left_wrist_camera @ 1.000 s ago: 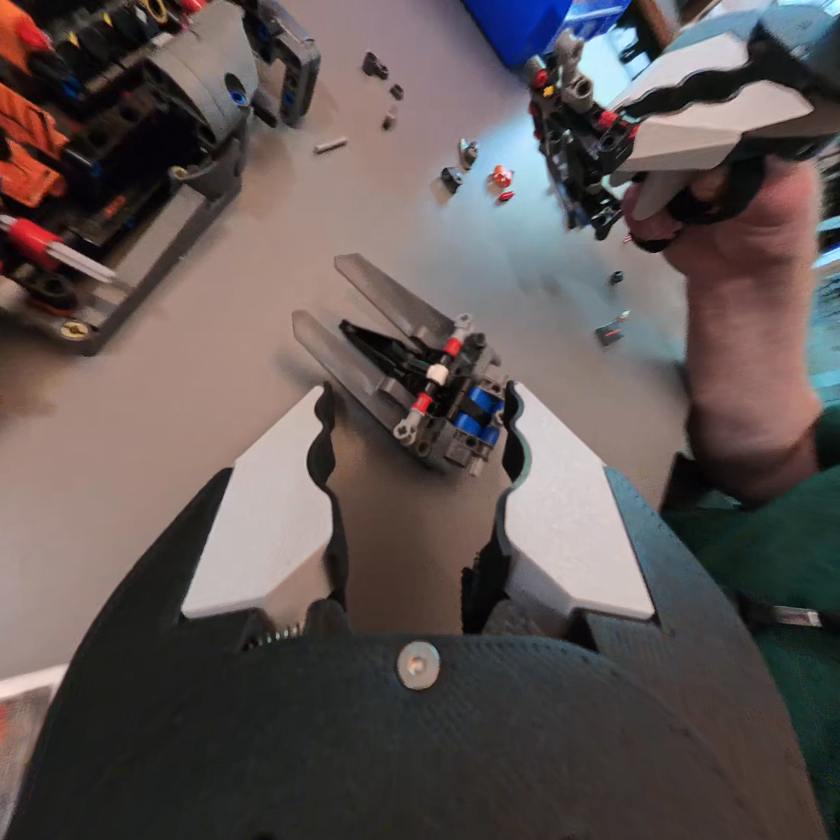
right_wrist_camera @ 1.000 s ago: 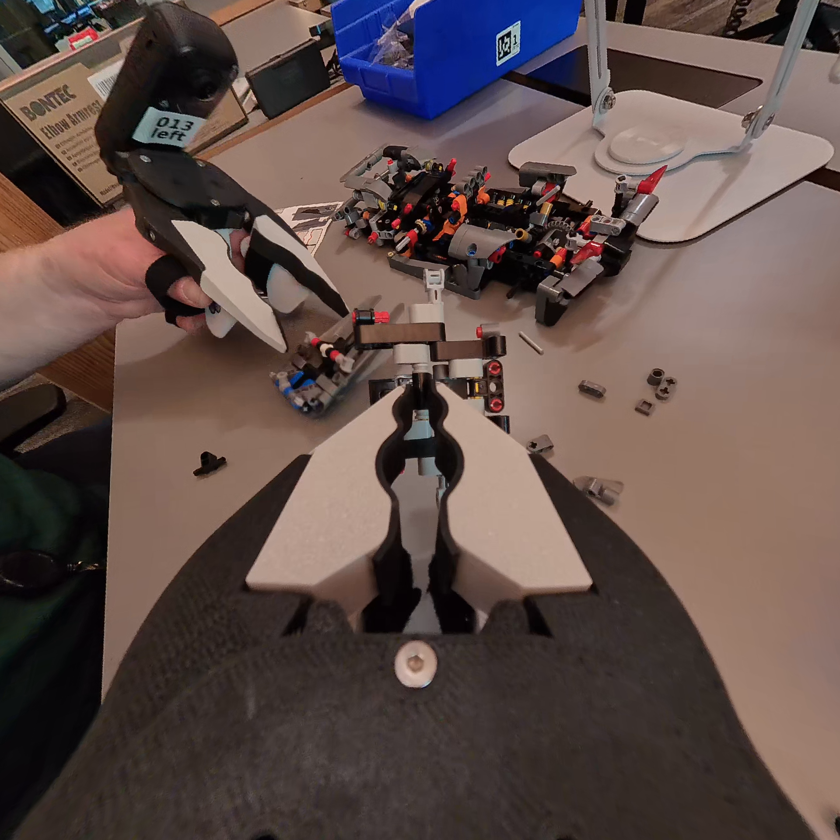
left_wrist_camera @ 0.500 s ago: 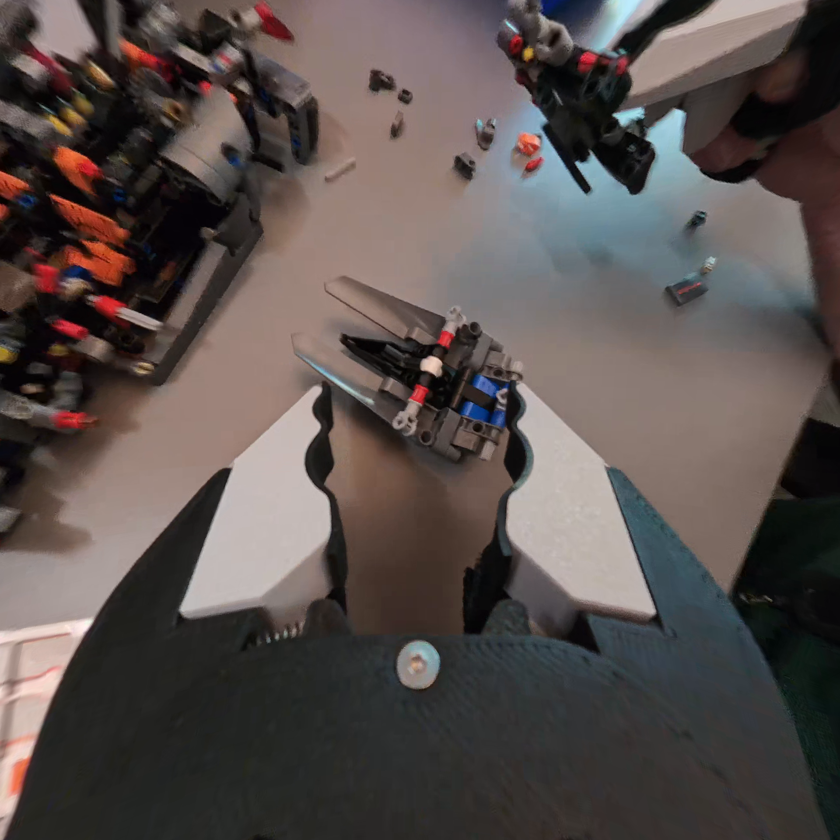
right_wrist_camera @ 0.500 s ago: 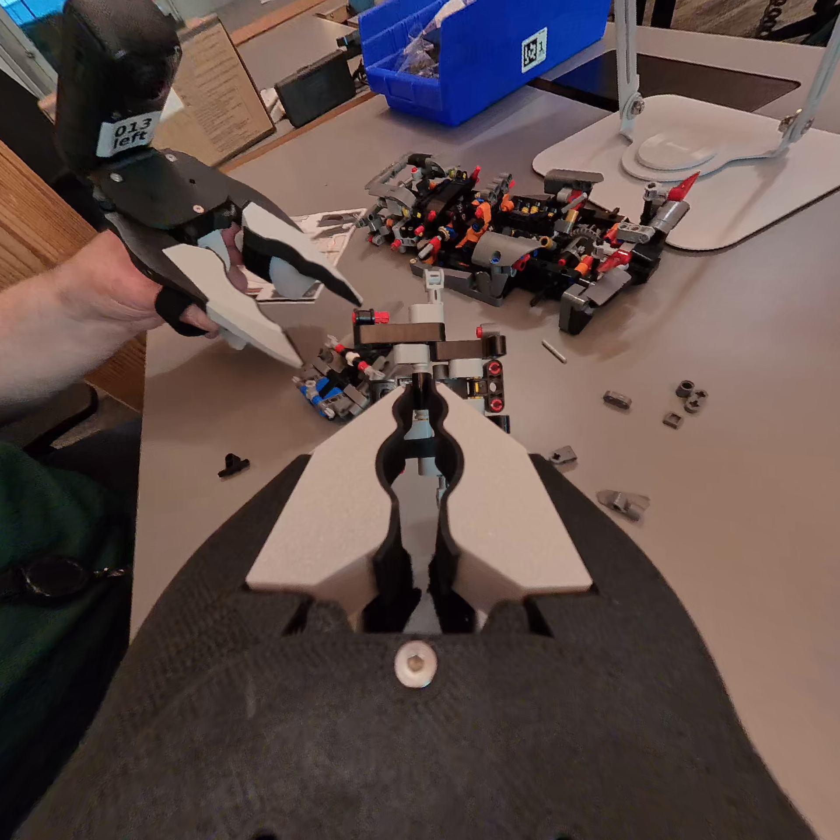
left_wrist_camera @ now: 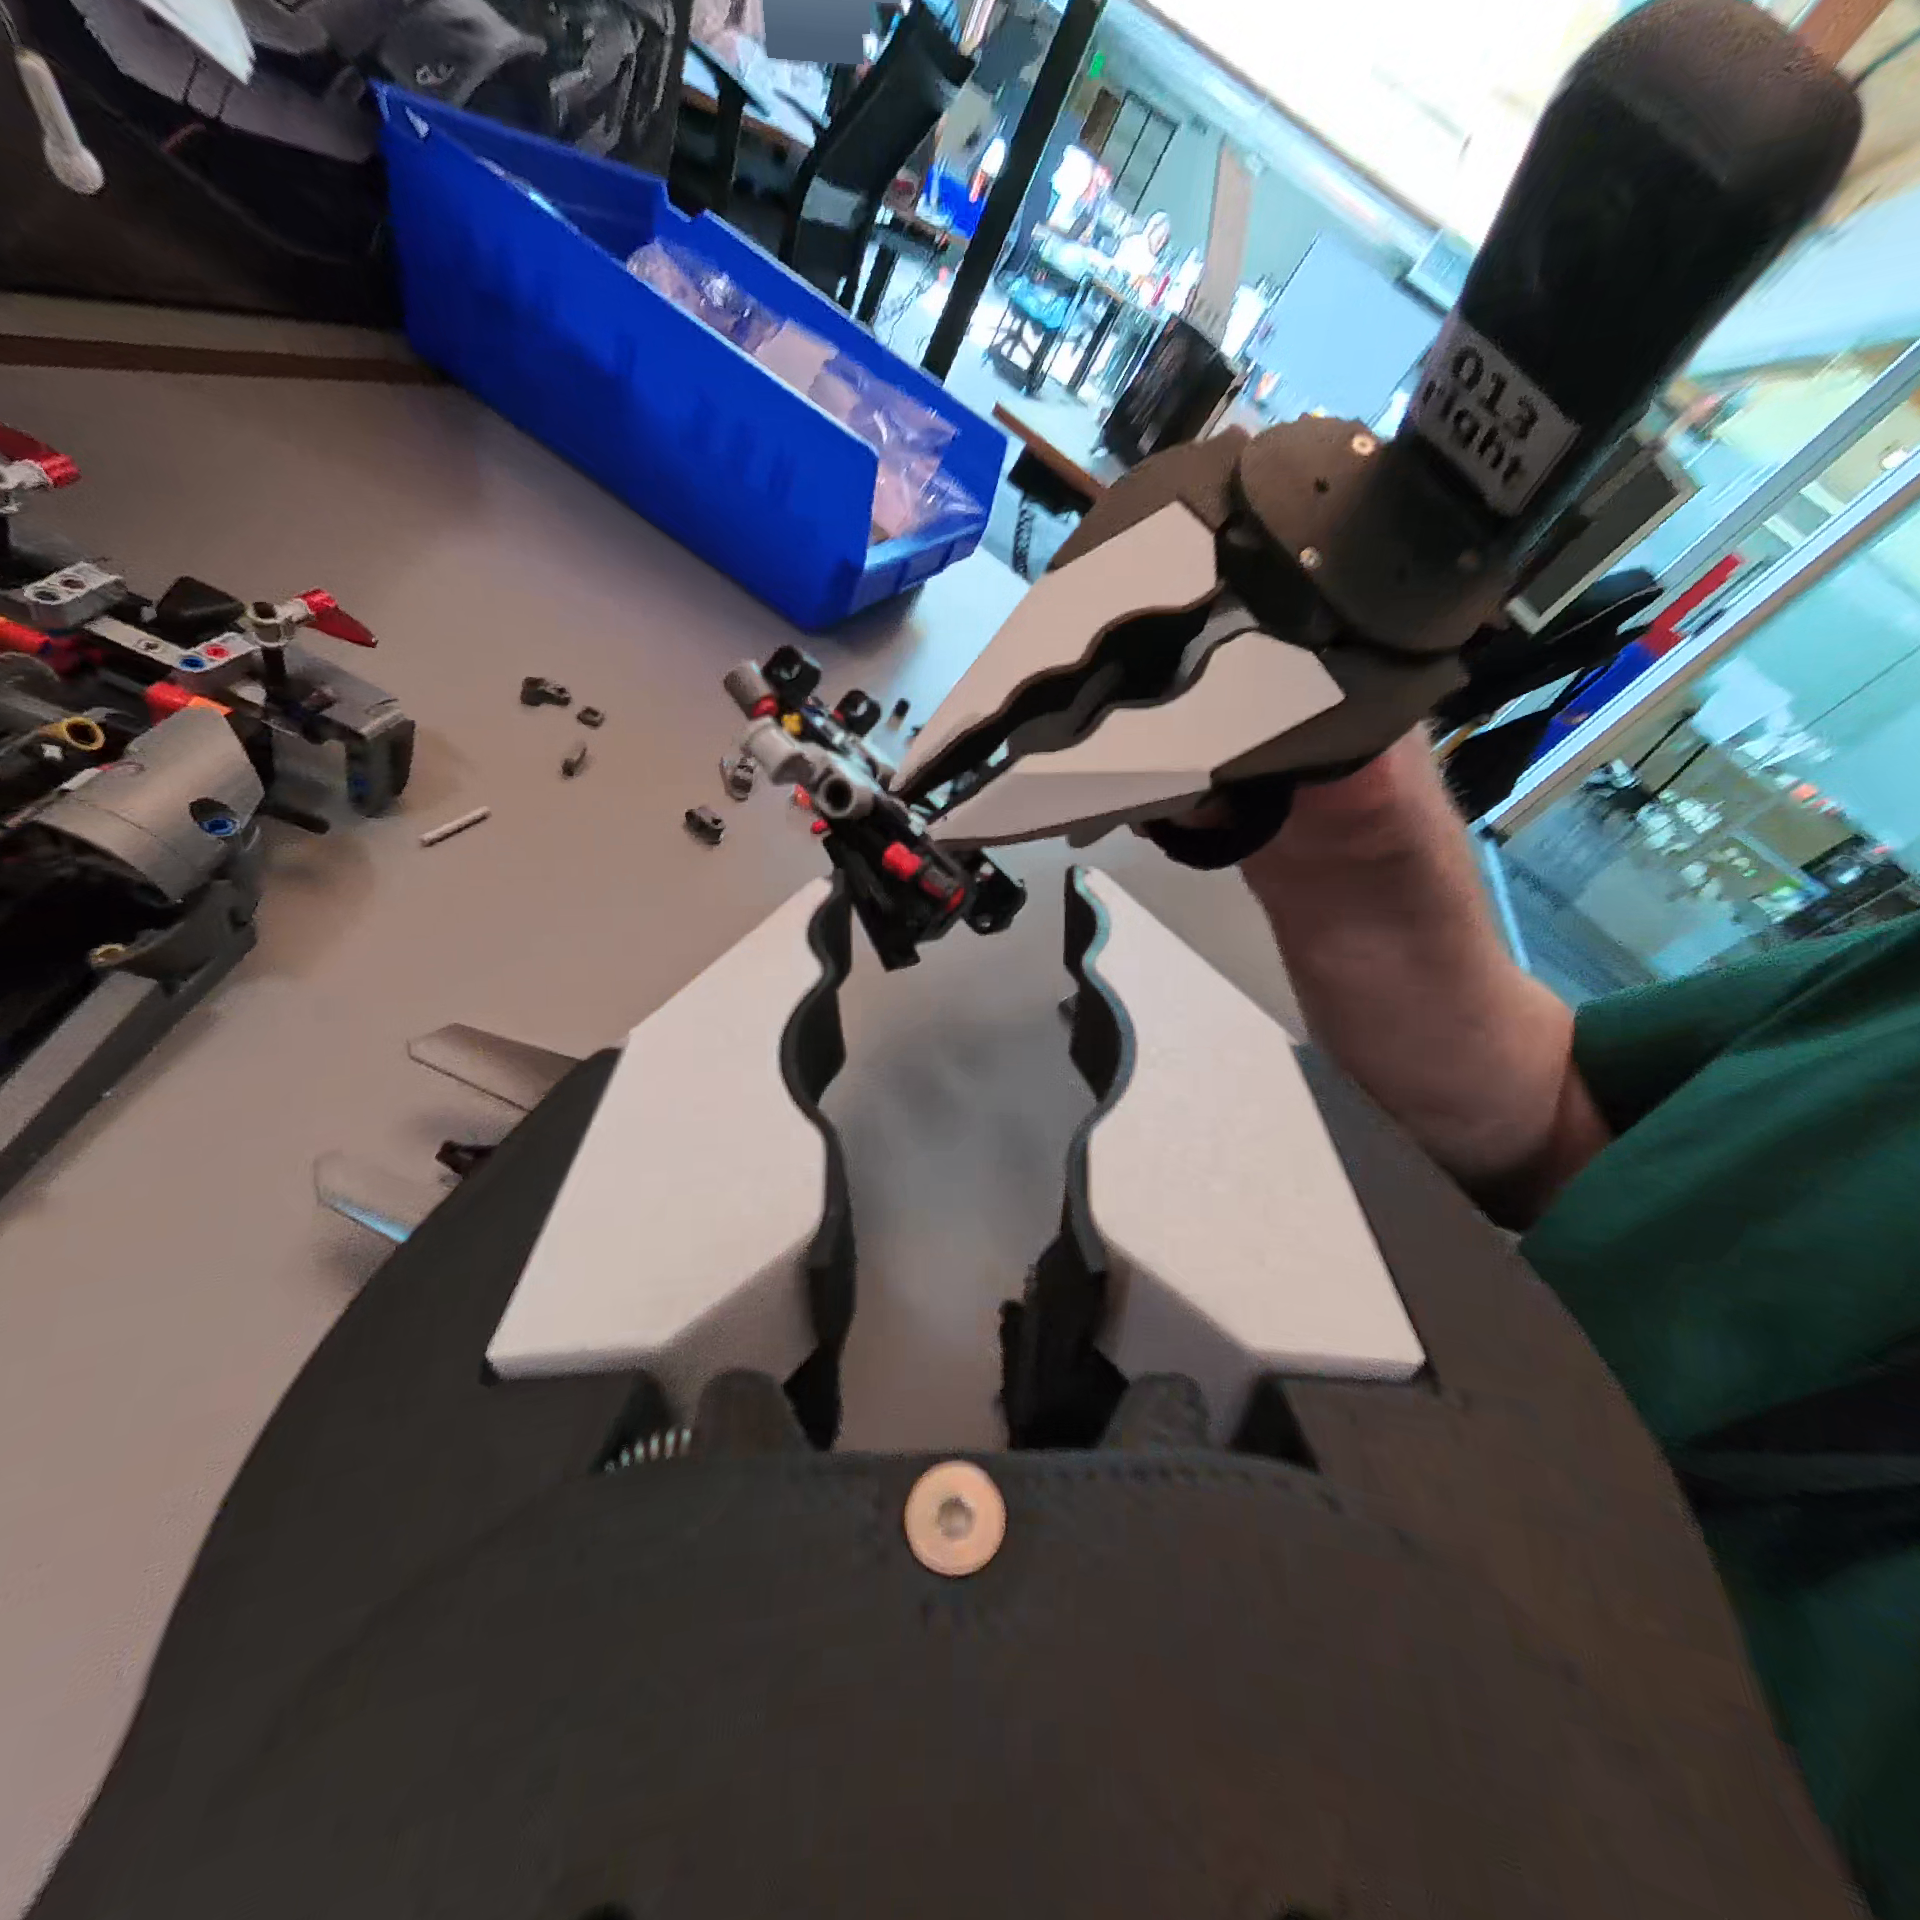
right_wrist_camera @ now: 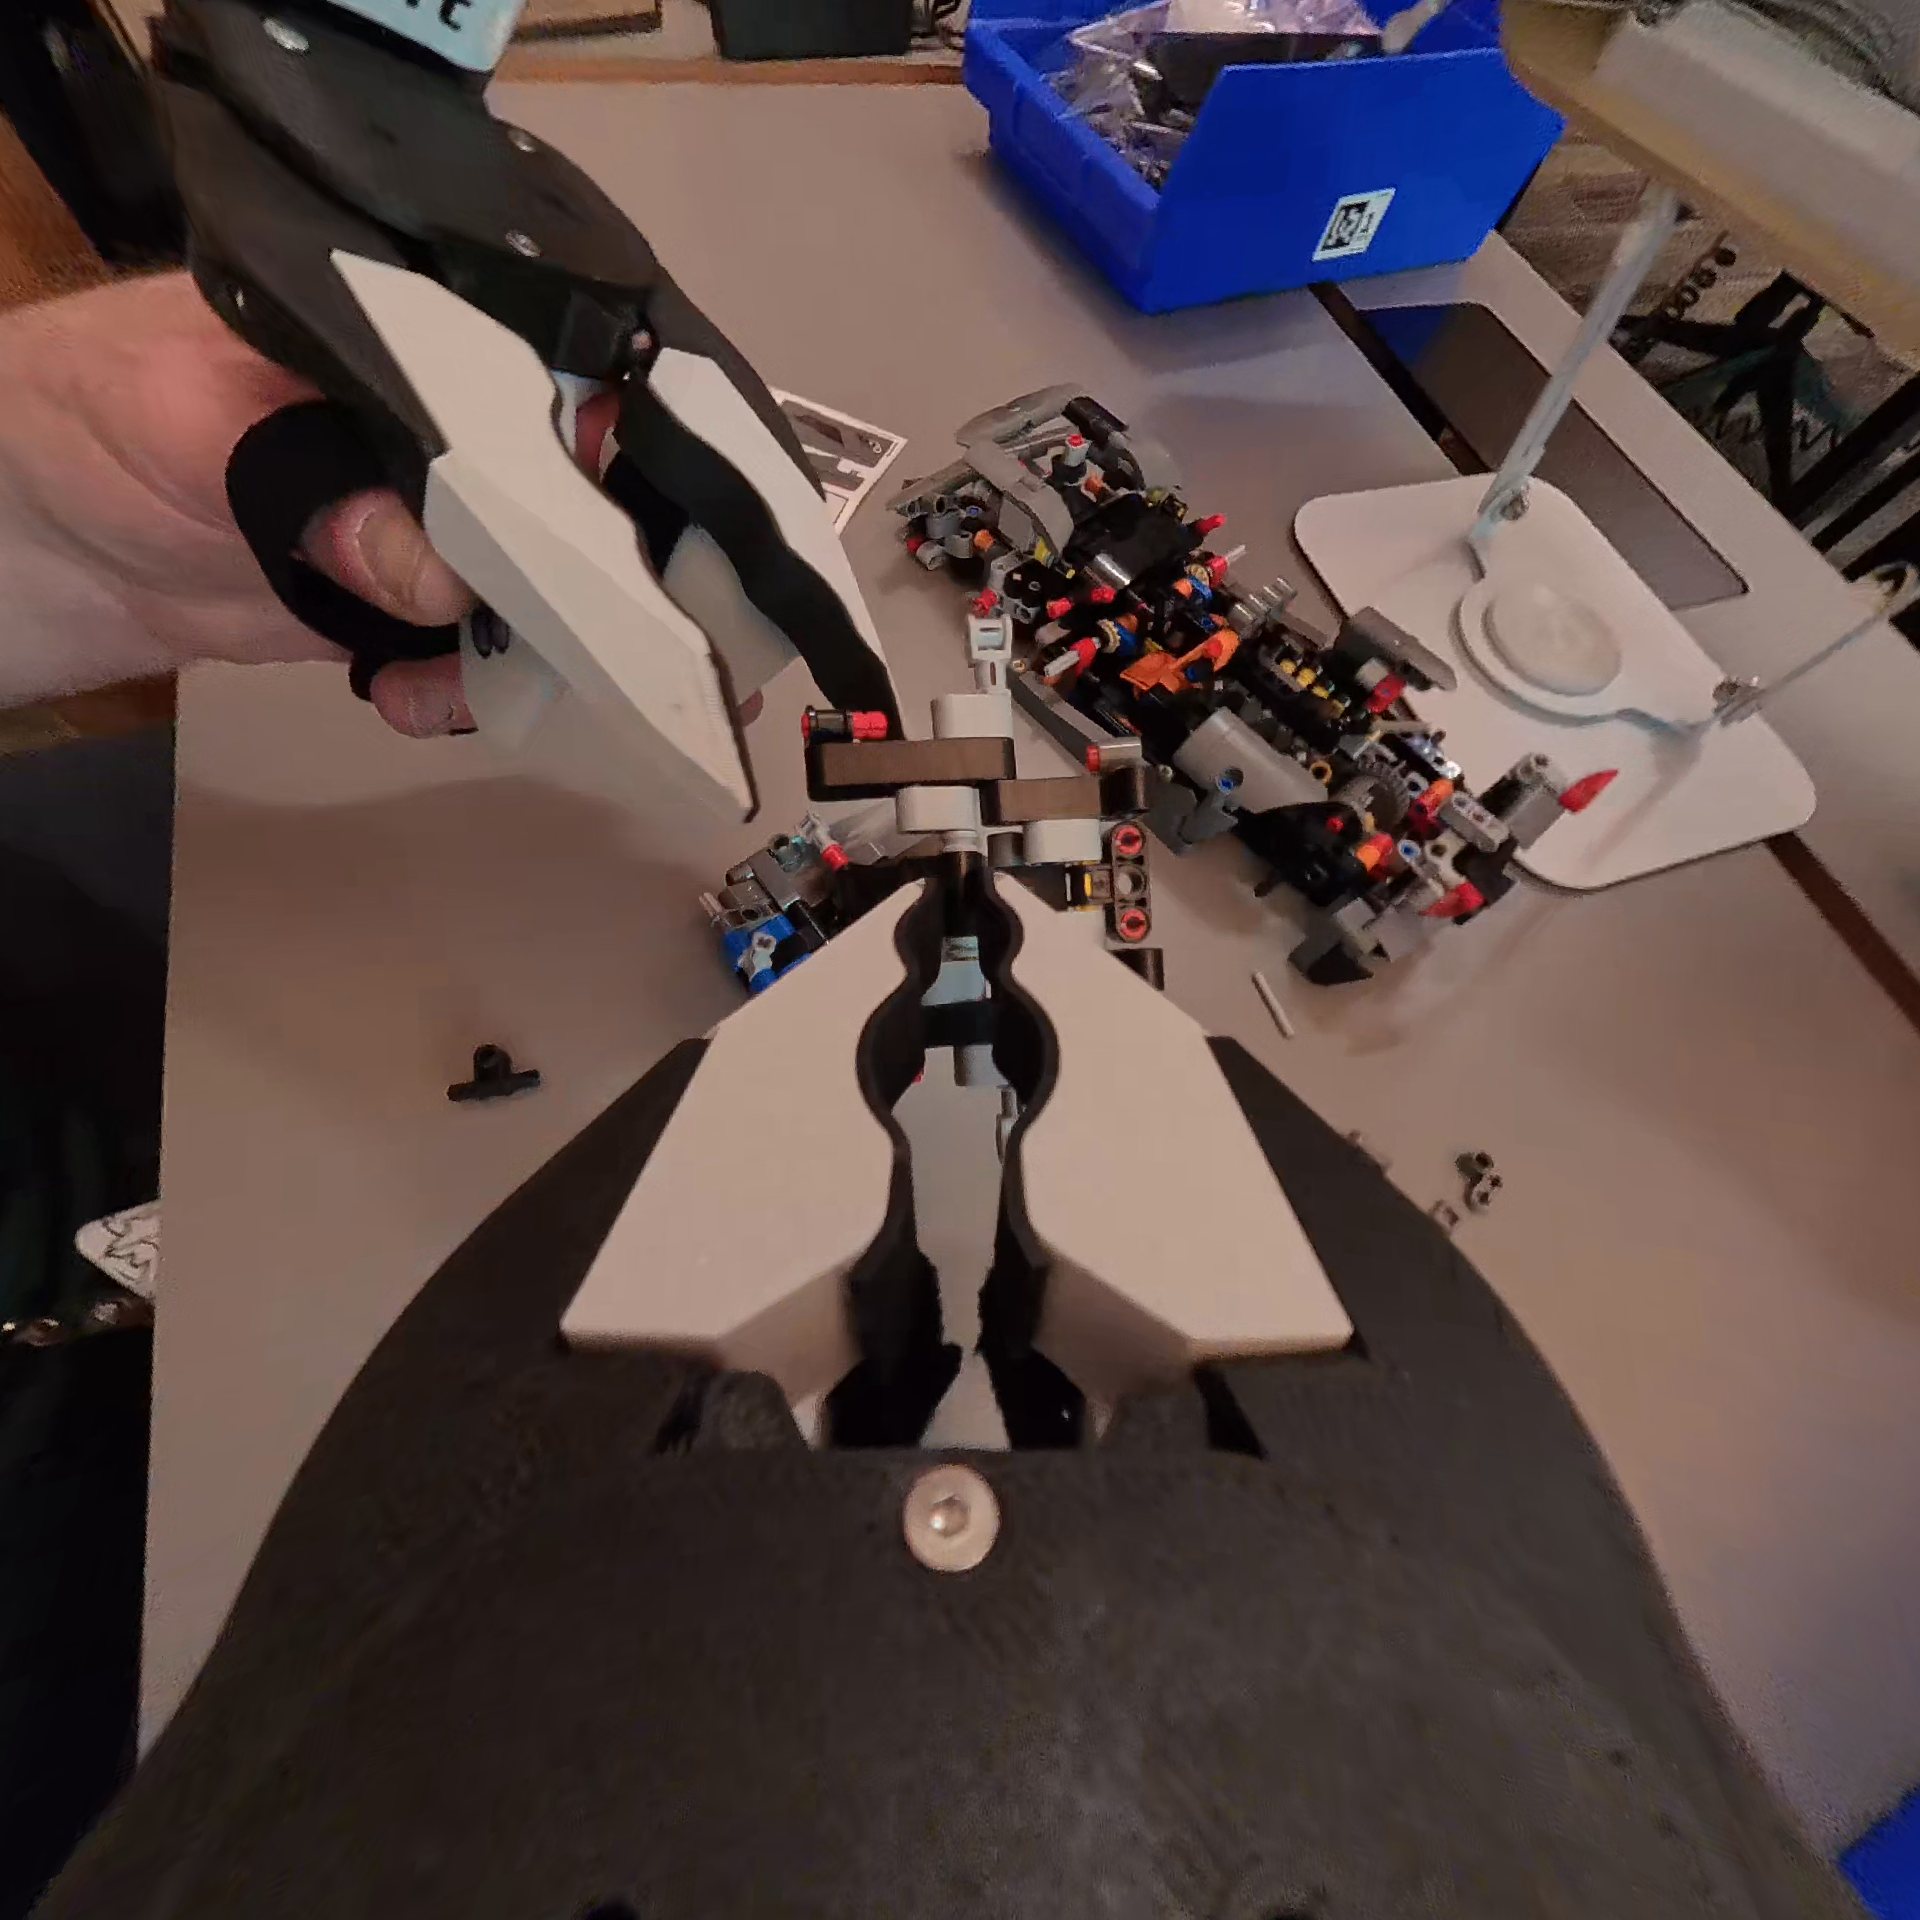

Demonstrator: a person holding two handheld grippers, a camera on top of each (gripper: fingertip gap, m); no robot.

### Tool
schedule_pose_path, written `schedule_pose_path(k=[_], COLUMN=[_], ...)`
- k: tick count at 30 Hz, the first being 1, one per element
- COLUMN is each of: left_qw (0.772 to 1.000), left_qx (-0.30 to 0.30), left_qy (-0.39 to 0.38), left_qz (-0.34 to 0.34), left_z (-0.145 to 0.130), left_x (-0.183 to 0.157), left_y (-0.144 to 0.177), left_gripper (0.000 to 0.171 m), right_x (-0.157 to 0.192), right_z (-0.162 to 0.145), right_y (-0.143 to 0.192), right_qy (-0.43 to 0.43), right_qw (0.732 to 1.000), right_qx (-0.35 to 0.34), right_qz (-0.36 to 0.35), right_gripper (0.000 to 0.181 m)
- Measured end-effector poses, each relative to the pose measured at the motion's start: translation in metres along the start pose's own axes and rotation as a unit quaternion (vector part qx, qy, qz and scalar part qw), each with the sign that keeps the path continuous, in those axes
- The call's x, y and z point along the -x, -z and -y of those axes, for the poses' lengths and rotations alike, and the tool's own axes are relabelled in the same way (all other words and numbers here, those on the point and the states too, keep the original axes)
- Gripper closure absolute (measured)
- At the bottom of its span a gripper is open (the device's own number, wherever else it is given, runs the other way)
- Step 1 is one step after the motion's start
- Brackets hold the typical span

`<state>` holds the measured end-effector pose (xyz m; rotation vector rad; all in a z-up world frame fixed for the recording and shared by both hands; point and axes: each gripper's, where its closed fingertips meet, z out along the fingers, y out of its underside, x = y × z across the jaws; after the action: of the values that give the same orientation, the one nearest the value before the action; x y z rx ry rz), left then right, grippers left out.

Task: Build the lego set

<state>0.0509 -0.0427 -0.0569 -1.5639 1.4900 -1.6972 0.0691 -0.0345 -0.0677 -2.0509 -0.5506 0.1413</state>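
Right hand-held gripper (right_wrist_camera: 961, 894): fingers closed on a small black-and-grey lego sub-assembly (right_wrist_camera: 977, 800) with red pins, held in the air above the grey worktop (right_wrist_camera: 1558, 1143). From the left wrist view the same sub-assembly (left_wrist_camera: 883, 842) sits just ahead of the left gripper's fingertips.

Left hand-held gripper (left_wrist_camera: 945, 925): fingers spread wide, nothing between them. Held up off the worktop, its tips close beside the held sub-assembly; contact cannot be told.

Second sub-assembly (right_wrist_camera: 774, 904), grey with blue parts and flat grey blades: lying on the worktop, below and behind the held piece, partly hidden by the right gripper.

Main lego model (right_wrist_camera: 1226, 665), long, black and grey with orange and red pieces: on the worktop beyond the grippers, between the paper instruction sheet (right_wrist_camera: 842, 447) and the white lamp base (right_wrist_camera: 1558, 675).

Blue bin (right_wrist_camera: 1247, 187) with clear bags of parts: at the far edge of the worktop.

Loose items: a small black piece (right_wrist_camera: 494, 1075) to the left, a grey pin (right_wrist_camera: 1273, 1003) near the model, small dark pieces (right_wrist_camera: 1475, 1179) to the right.
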Motion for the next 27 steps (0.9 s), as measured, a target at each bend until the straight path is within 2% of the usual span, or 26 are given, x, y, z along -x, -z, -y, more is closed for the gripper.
schedule_pose_path(k=[3,12,18,23,27], left_qw=[1.000,0.994,0.985,0.979,0.972], left_qx=[-0.025,-0.102,-0.158,-0.183,-0.205], left_qy=[0.009,0.038,0.067,0.087,0.108], left_qz=[-0.001,0.007,0.001,-0.009,-0.021], left_z=[0.004,0.020,0.030,0.035,0.040], left_x=[0.004,0.020,0.035,0.043,0.049], left_y=[0.010,0.046,0.068,0.075,0.077], left_gripper=[0.148,0.153,0.157,0.158,0.158], right_x=[0.006,0.010,0.002,-0.011,-0.003], right_z=[0.009,0.041,0.069,0.061,0.051], right_y=[-0.009,-0.032,-0.028,-0.026,-0.027], right_qy=[0.041,0.052,0.018,-0.010,-0.090], right_qw=[0.999,0.999,0.998,0.999,0.991], right_qx=[0.014,0.000,-0.055,-0.045,-0.054], right_qz=[-0.005,0.015,0.025,0.024,0.081], right_gripper=[0.178,0.176,0.158,0.159,0.151])
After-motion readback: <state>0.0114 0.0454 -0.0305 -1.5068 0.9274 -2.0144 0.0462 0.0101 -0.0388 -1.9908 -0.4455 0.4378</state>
